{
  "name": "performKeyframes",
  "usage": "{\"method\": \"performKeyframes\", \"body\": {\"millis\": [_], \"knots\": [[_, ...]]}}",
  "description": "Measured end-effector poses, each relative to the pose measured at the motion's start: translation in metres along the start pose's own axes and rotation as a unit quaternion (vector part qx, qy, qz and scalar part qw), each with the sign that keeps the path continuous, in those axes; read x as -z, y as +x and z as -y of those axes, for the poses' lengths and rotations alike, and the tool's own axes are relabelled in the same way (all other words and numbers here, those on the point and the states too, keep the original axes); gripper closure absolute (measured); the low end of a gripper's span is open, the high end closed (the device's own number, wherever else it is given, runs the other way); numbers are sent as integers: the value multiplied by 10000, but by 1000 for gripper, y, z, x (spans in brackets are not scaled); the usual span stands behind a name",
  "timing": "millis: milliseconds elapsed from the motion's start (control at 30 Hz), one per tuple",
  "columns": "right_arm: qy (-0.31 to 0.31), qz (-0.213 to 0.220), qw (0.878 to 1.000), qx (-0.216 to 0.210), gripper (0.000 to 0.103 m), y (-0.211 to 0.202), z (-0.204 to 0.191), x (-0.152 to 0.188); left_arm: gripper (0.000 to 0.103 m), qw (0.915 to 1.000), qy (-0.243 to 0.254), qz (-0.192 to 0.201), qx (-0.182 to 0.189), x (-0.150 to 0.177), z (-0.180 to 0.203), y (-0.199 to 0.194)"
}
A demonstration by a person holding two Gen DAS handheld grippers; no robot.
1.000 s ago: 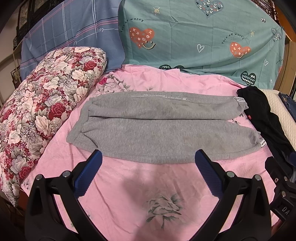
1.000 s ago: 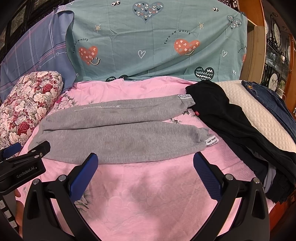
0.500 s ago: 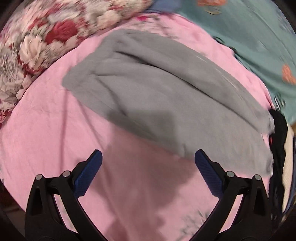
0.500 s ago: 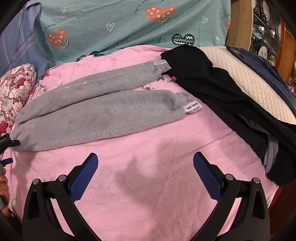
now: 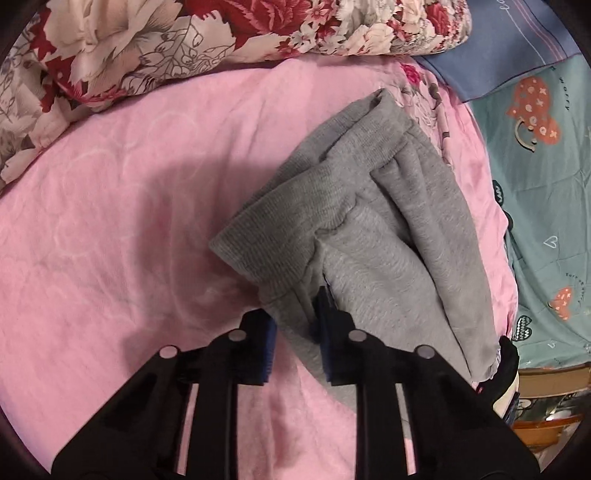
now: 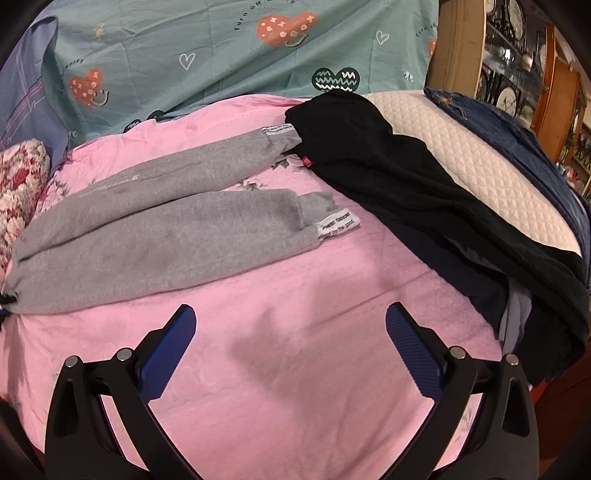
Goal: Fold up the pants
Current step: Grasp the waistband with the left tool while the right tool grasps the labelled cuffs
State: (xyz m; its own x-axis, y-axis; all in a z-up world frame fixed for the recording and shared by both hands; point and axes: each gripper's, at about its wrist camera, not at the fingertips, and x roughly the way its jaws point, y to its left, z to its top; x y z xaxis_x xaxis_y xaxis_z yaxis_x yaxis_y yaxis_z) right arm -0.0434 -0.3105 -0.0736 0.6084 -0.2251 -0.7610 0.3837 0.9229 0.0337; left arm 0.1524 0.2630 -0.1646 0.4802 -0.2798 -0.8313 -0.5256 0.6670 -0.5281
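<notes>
On the pink bedspread (image 6: 303, 332), the grey pants (image 6: 147, 229) are laid flat lengthwise, waistband to the left and cuffs to the right, which presumably gives each hand one end to work from. At the far left, beside the floral pillow (image 5: 184, 33), the left gripper (image 5: 295, 325) is seen closed down on the near corner of the ribbed waistband (image 5: 280, 236); grey cloth is pinched between its blue fingers (image 5: 327, 325), and the corner appears bunched and slightly raised. That hold is judged to be the anchor for carrying the waist end over toward the cuffs.

Further right, the two legs are spread side by side but not overlapped, a strip of pink showing between them near the cuffs. The nearer cuff carries a white label (image 6: 338, 223). The right gripper (image 6: 290, 347) hovers over bare bedspread, its fingers spread wide and holding nothing; it is judged to be poised for the cuff end.

At the far right, a black garment (image 6: 406, 177) lies just beside the farther cuff, with dark denim (image 6: 517, 136) behind it on a quilted cream pad (image 6: 461, 144), apparently set aside.
</notes>
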Motion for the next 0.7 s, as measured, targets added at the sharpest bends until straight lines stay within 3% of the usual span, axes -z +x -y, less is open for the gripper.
{"method": "performKeyframes", "body": {"millis": [100, 200, 367, 467, 533, 567, 600, 700], "knots": [[537, -549, 9958, -492, 1, 24, 34, -30, 85, 9994, 176, 290, 60, 8, -3, -5], [891, -917, 9901, -571, 1, 55, 54, -57, 86, 9985, 205, 430, 256, 13, -12, -9], [1187, -1647, 9721, -1173, 5, 122, 49, -80, 86, 9981, 212, 424, 383, 13, -16, -9], [1269, -1971, 9672, -980, 25, 155, 40, -81, 86, 9980, 320, 446, 312, 15, -14, -10], [1292, -2184, 9629, -916, 50, 177, 36, -78, 86, 9979, 369, 452, 289, 16, -14, -10], [1231, -2038, 9687, -709, 60, 177, 35, -78, 86, 9979, 385, 452, 275, 15, -14, -10], [1140, -1961, 9726, -508, 83, 176, 33, -79, 86, 9979, 394, 453, 262, 15, -13, -10], [1388, -1826, 9708, -704, 90, 164, 42, -78, 89, 9977, 392, 491, 261, 16, -13, -12]]}}
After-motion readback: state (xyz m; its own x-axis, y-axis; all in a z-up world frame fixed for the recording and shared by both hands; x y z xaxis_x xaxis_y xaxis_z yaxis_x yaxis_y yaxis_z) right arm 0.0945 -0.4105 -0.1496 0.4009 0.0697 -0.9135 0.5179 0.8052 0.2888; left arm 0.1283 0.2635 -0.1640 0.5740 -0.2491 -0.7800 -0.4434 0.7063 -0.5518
